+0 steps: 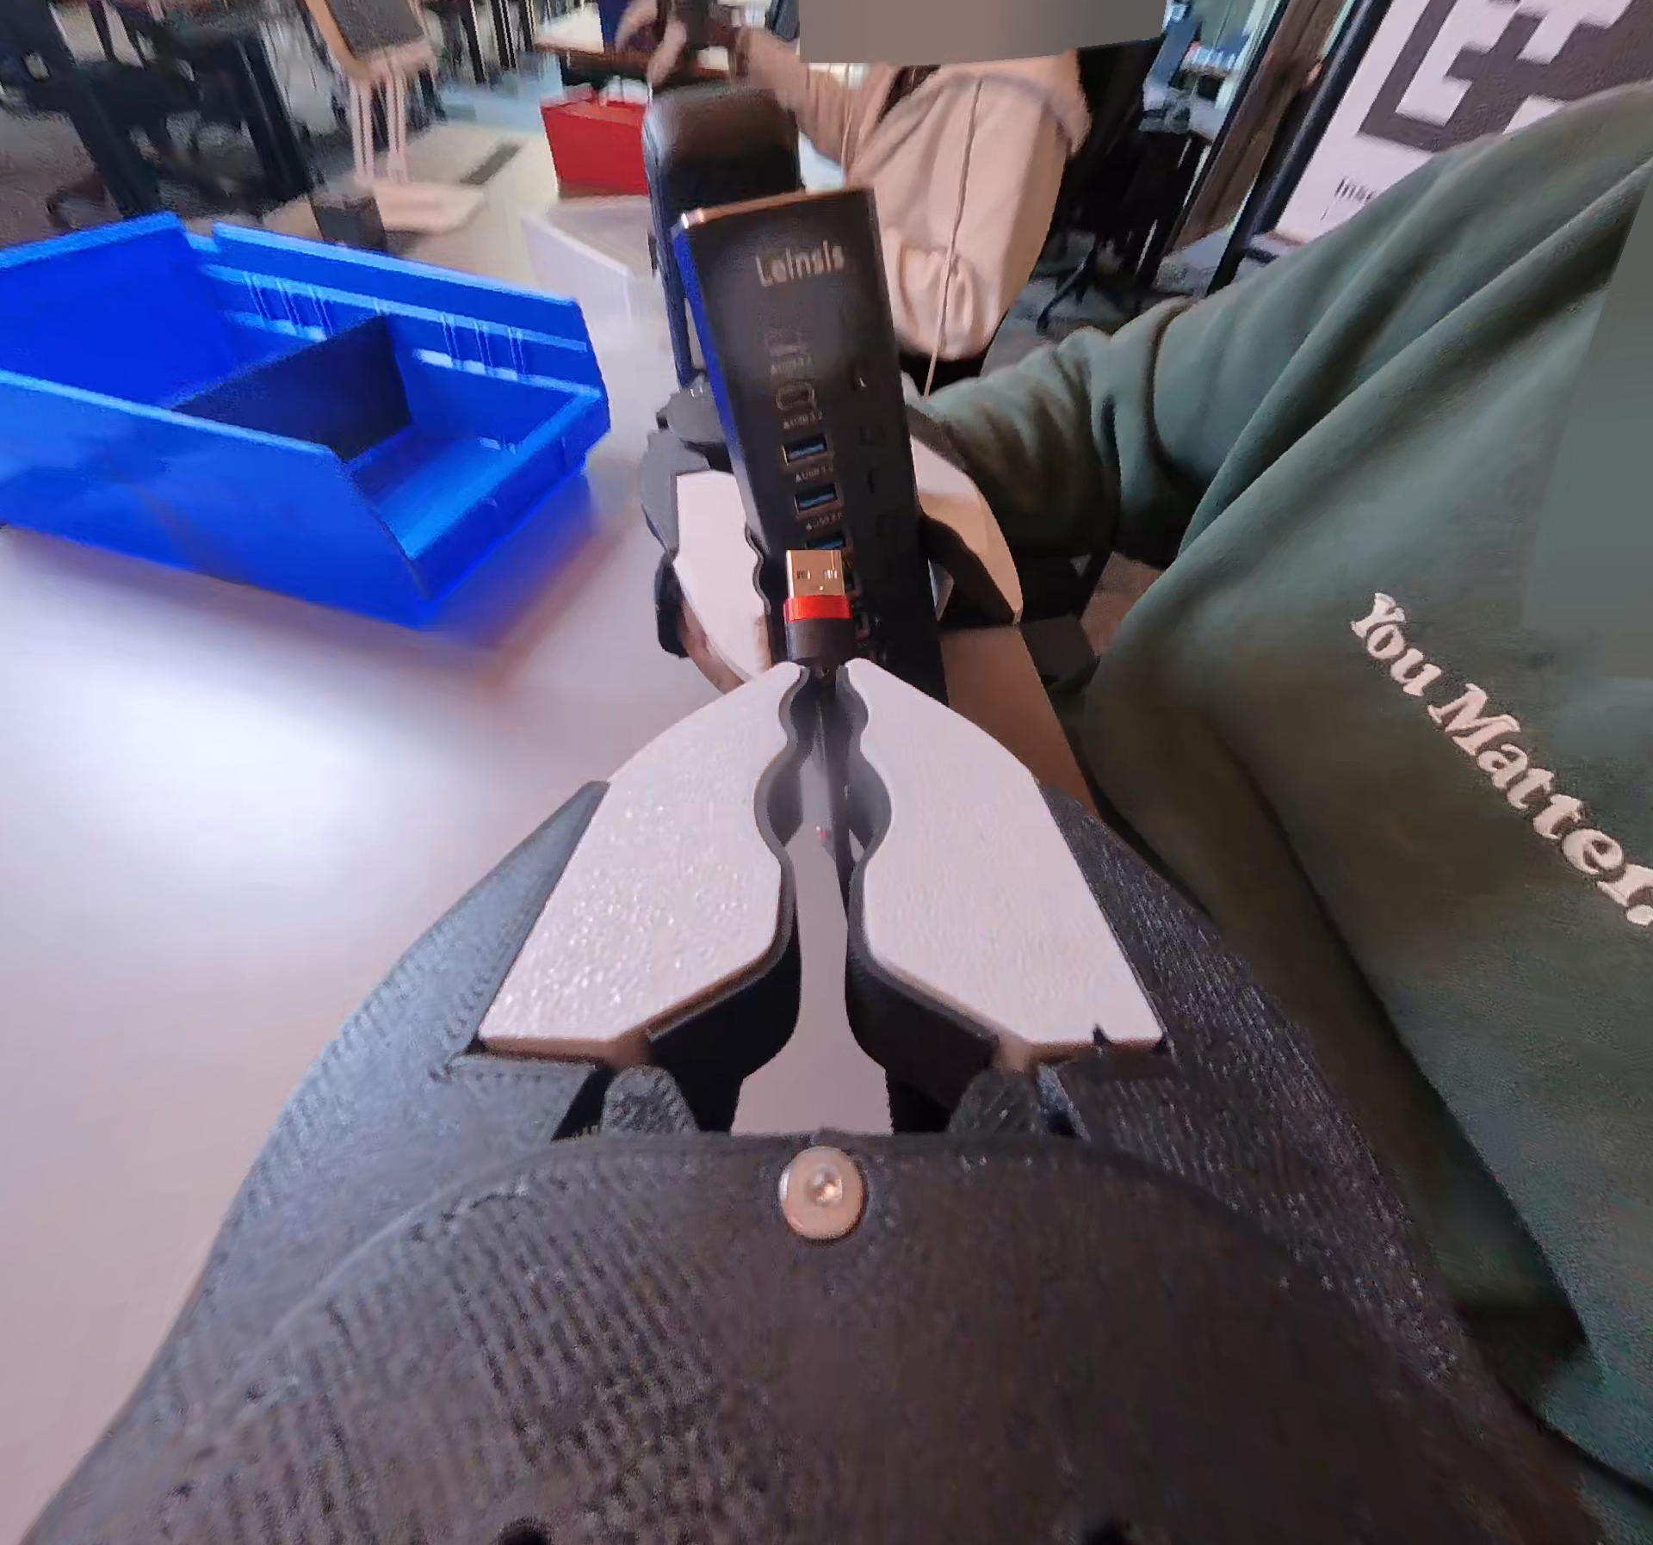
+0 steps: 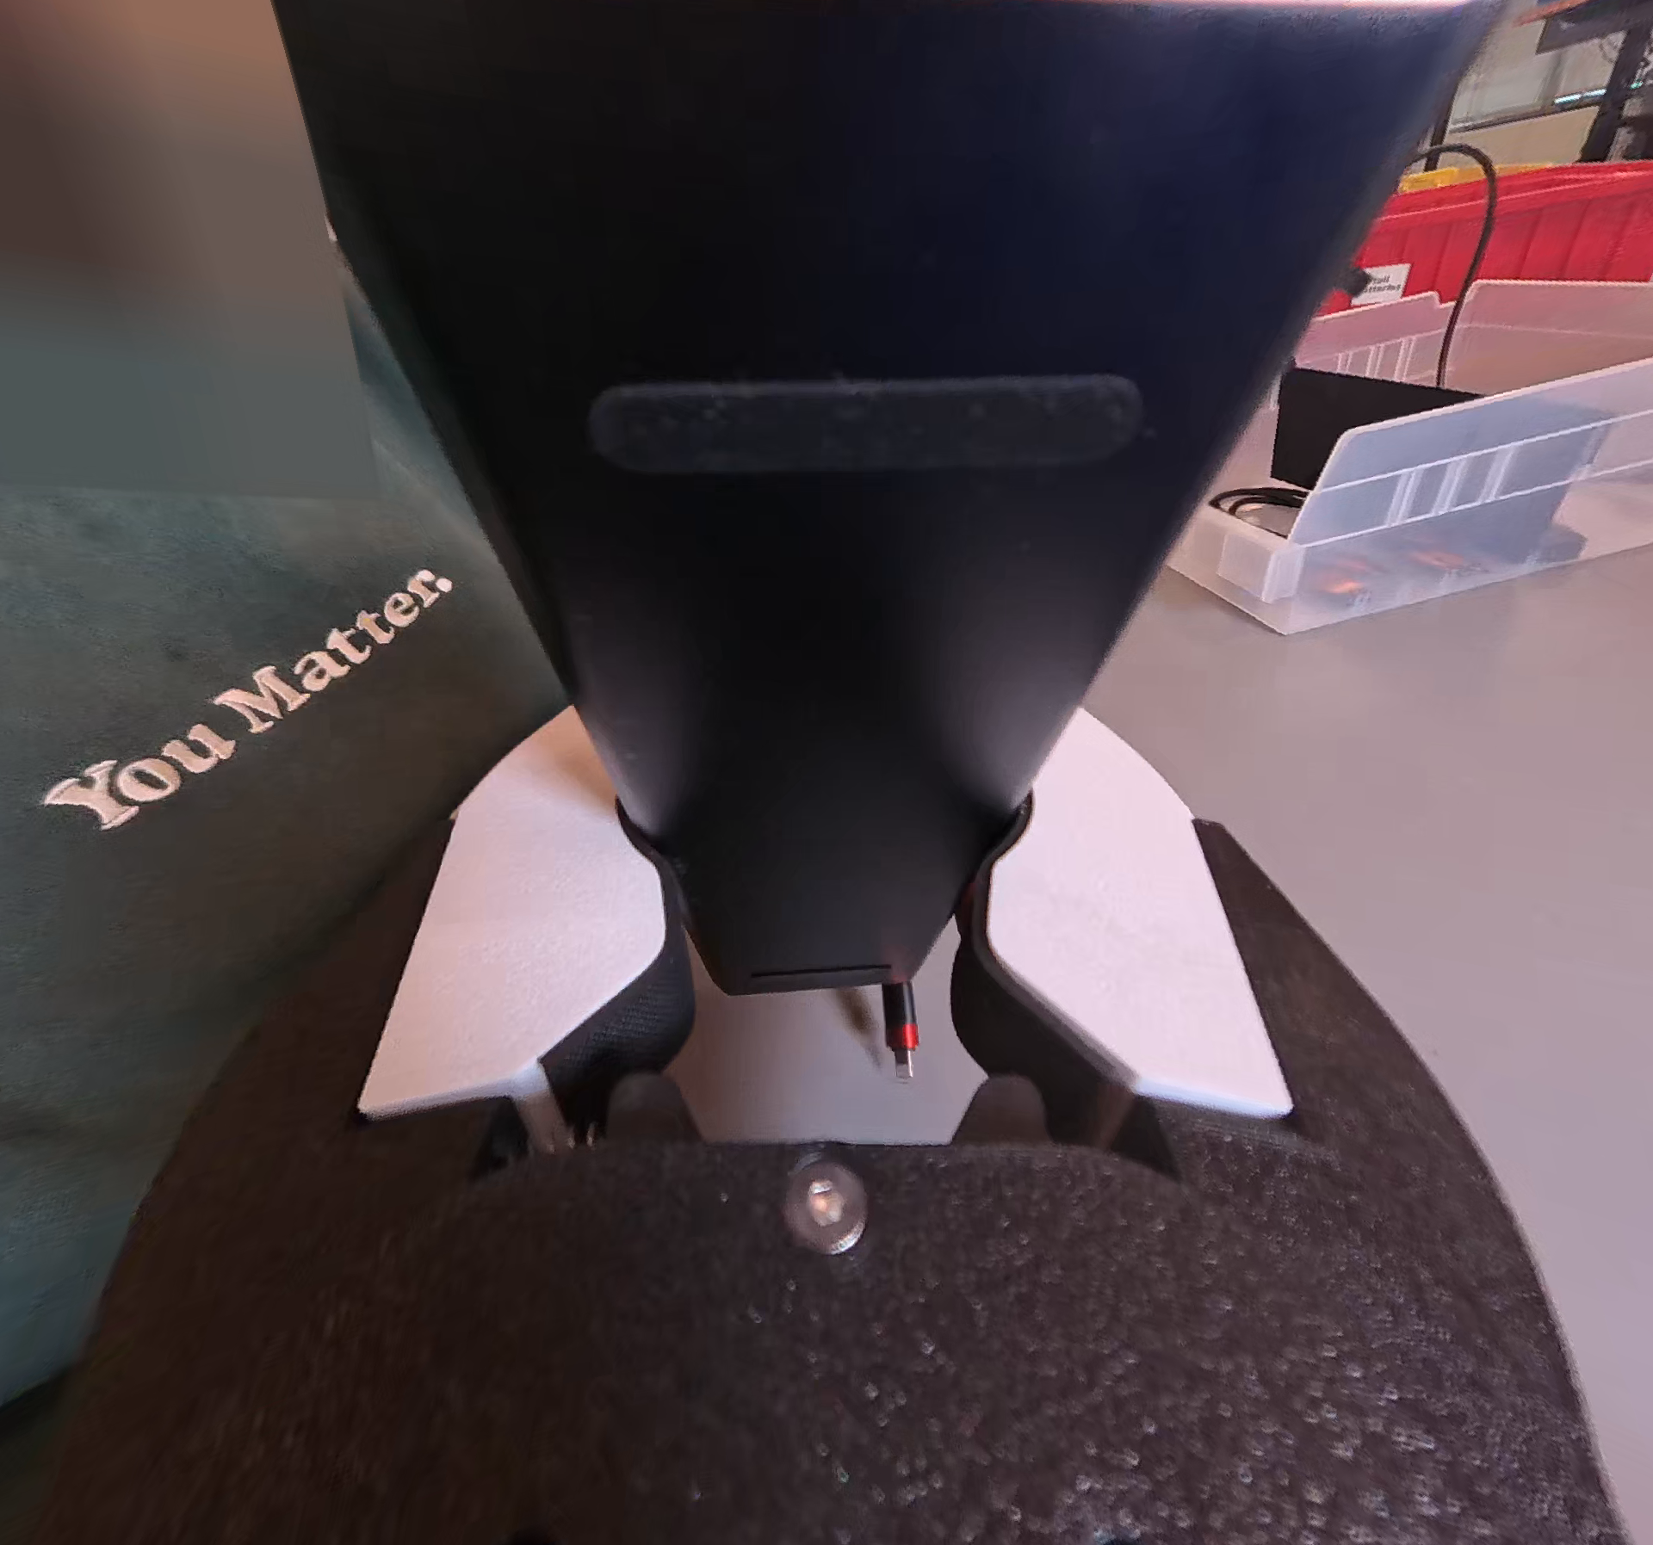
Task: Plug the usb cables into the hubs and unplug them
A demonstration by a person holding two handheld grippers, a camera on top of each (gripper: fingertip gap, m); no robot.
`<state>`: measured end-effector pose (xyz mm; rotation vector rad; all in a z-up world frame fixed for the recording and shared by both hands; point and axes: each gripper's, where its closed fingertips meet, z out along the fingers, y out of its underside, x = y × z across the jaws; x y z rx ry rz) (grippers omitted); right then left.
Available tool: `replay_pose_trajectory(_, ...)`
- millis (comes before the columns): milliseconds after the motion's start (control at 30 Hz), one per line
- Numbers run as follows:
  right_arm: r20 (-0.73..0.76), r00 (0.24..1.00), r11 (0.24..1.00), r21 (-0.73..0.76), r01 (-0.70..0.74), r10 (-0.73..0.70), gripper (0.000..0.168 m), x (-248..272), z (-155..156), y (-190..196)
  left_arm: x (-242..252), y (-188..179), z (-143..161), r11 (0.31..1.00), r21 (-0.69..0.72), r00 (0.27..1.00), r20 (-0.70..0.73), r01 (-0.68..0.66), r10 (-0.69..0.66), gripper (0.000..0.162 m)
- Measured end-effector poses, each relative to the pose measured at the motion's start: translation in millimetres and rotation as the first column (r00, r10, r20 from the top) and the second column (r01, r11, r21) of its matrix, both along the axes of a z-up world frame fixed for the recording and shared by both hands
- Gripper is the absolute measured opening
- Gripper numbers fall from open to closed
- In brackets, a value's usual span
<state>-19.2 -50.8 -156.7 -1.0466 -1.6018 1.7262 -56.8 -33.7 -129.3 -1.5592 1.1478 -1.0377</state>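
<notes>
My left gripper (image 1: 821,672) is shut on a black USB cable just behind its red-banded plug (image 1: 814,599). The metal tip points up, in front of the lower ports of a black hub (image 1: 805,322) and not inside one. The hub has a column of blue USB ports facing me. My right gripper (image 2: 823,822) is shut on the hub's lower end and holds it upright above the table; it also shows in the left wrist view (image 1: 716,572). In the right wrist view I see the hub's plain back (image 2: 850,250). A small red-banded connector (image 2: 899,1028) hangs below it.
A blue bin (image 1: 295,429) stands on the grey table (image 1: 224,787) at the left. A clear bin (image 2: 1431,474) and a red bin (image 2: 1521,232) lie to the right. The holder's green sleeve (image 1: 1342,518) fills the right side. Another person in a beige top (image 1: 948,187) is behind the hub.
</notes>
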Motion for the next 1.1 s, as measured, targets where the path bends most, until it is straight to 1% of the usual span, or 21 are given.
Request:
replay_pose_trajectory(33,-0.005,1.0,1.0,-0.002,0.003,-0.003,0.071,0,1,1,-5,3,4,1.0,0.02,0.999,0.037,-0.001,0.0,0.004)
replay_pose_trajectory(133,-0.017,1.0,1.0,-0.01,0.013,-0.013,0.071,2,5,4,-20,11,7,1.0,0.022,0.994,0.105,-0.022,0.02,0.004)
replay_pose_trajectory(233,-0.018,0.999,1.0,-0.007,0.028,-0.028,0.071,3,5,8,-30,16,7,0.999,0.037,0.991,0.128,-0.031,0.026,0.004)
replay_pose_trajectory(500,-0.03,0.999,1.0,-0.009,0.025,-0.025,0.071,7,8,9,-36,24,-1,0.996,0.056,0.994,0.093,-0.068,0.063,0.004)
replay_pose_trajectory(567,-0.033,0.999,1.0,-0.015,0.022,-0.022,0.071,7,9,10,-37,31,-6,0.991,0.074,0.992,0.052,-0.115,0.111,0.004)
replay_pose_trajectory(633,-0.032,0.999,1.0,-0.018,0.023,-0.023,0.071,7,9,10,-41,43,-8,0.974,0.106,0.98,0.013,-0.201,0.201,0.004)
replay_pose_trajectory(700,-0.029,0.999,0.999,-0.023,0.027,-0.027,0.071,7,8,12,-47,59,-5,0.935,0.173,0.948,-0.024,-0.308,0.317,0.004)
replay_pose_trajectory(733,-0.027,0.999,0.999,-0.025,0.028,-0.029,0.071,6,8,13,-51,66,-4,0.902,0.243,0.923,-0.055,-0.357,0.38,0.004)
replay_pose_trajectory(800,-0.024,0.999,0.999,-0.027,0.033,-0.034,0.071,6,7,14,-57,79,-3,0.804,0.426,0.854,-0.121,-0.415,0.506,0.004)
replay_pose_trajectory(833,-0.023,0.999,0.999,-0.026,0.036,-0.037,0.071,6,6,14,-58,82,-3,0.748,0.519,0.818,-0.149,-0.414,0.556,0.004)
replay_pose_trajectory(867,-0.024,0.999,0.999,-0.025,0.038,-0.039,0.071,6,6,15,-54,81,-4,0.707,0.596,0.799,-0.173,-0.38,0.575,0.004)
replay_pose_trajectory(900,-0.025,0.999,0.999,-0.027,0.04,-0.041,0.071,6,7,15,-45,76,-10,0.694,0.644,0.8,-0.208,-0.321,0.562,0.005)
replay_pose_trajectory(933,-0.026,0.999,0.999,-0.028,0.042,-0.042,0.071,6,7,16,-35,67,-20,0.721,0.646,0.813,-0.264,-0.25,0.519,0.005)
replay_pose_trajectory(967,-0.027,0.999,0.999,-0.03,0.043,-0.044,0.071,6,7,16,-25,59,-29,0.761,0.615,0.83,-0.302,-0.207,0.469,0.012)
replay_pose_trajectory(1000,-0.027,0.999,0.999,-0.031,0.044,-0.045,0.071,7,7,17,-18,52,-32,0.796,0.574,0.855,-0.298,-0.194,0.423,0.02)
replay_pose_trajectory(1033,-0.028,0.999,0.999,-0.032,0.044,-0.045,0.071,7,8,17,-13,46,-32,0.83,0.525,0.881,-0.284,-0.187,0.378,0.024)
replay_pose_trajectory(1067,-0.029,0.999,0.999,-0.033,0.044,-0.045,0.071,7,8,18,-13,45,-29,0.851,0.486,0.895,-0.262,-0.2,0.361,0.027)
replay_pose_trajectory(1100,-0.031,0.999,0.998,-0.033,0.044,-0.045,0.071,8,8,18,-15,46,-25,0.857,0.467,0.902,-0.237,-0.219,0.36,0.026)
